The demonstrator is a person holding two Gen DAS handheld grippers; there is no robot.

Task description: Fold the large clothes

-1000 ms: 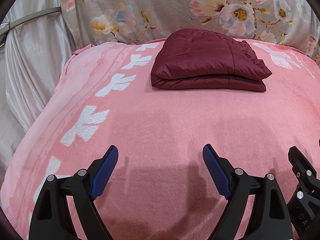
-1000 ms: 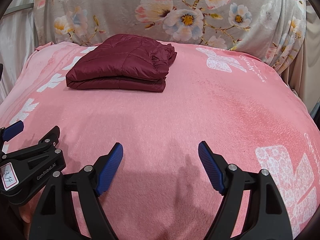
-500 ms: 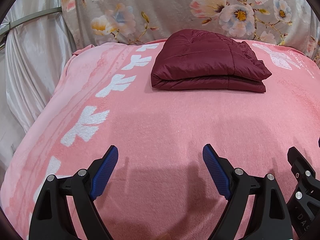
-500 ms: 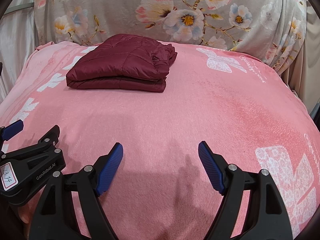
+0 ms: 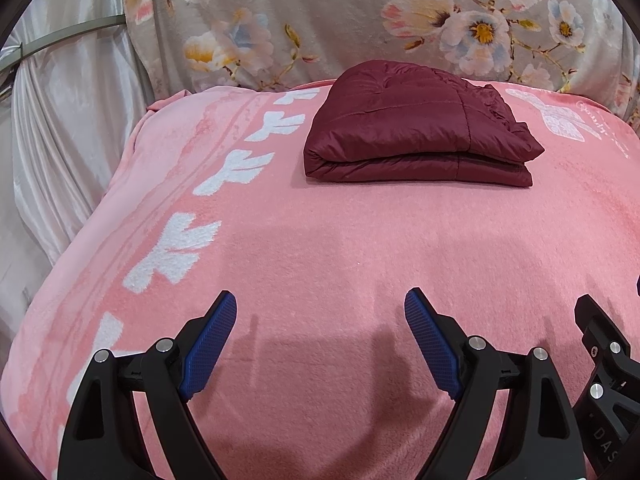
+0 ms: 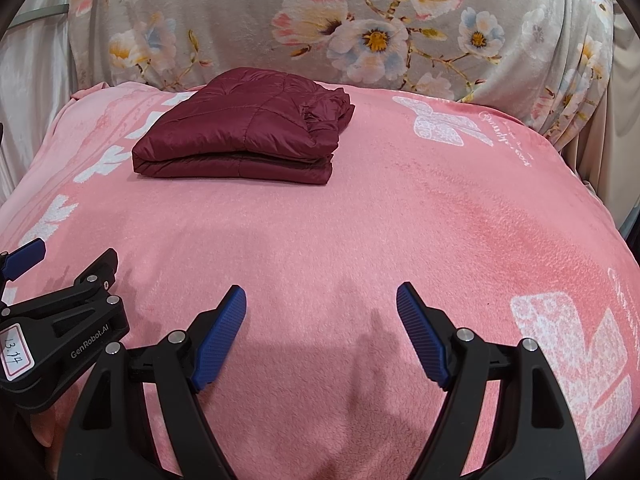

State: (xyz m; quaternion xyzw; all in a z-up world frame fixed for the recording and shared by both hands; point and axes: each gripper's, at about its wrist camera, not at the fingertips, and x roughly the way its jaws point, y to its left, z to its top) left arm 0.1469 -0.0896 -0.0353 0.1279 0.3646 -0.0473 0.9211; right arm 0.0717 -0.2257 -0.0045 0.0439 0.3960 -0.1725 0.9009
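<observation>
A dark red quilted jacket [image 5: 416, 128] lies folded into a neat flat stack at the far side of a pink blanket [image 5: 320, 248]; the right wrist view shows the jacket [image 6: 244, 132] at upper left. My left gripper [image 5: 320, 312] hovers open over the near part of the blanket, well short of the jacket, nothing between its blue pads. My right gripper [image 6: 320, 304] is open too, empty, beside the left one, whose black body [image 6: 60, 344] shows at the lower left.
A floral grey cloth [image 5: 360, 20] hangs upright behind the blanket. Pale satin drapery [image 5: 68, 120] falls along the left edge. The blanket [image 6: 520, 208] drops off at the right, where a beige curtain [image 6: 612, 140] hangs.
</observation>
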